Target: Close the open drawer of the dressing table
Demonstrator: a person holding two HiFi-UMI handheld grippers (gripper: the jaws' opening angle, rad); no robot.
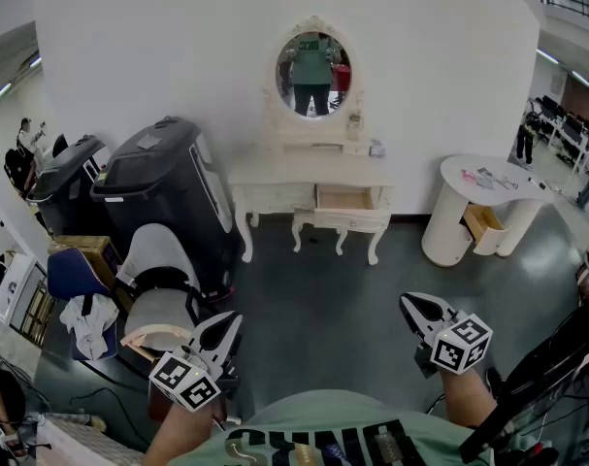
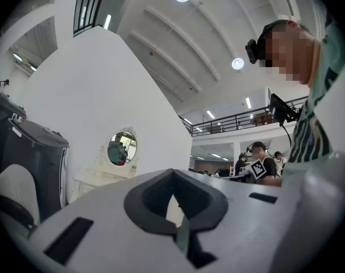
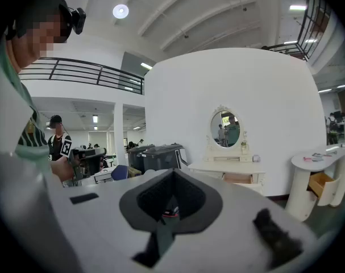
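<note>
1. Left gripper: jaws together, nothing between them; right gripper: jaws together, likewise empty.
2. Open drawer sits in the right half of the dressing table, which stands against the far wall; drawer front is pulled out toward the person.
3. Drawer lies ahead across the floor, well apart from both grippers; its front runs left to right; right gripper judged the nearer; the push should go away from the person, toward the wall.
</note>
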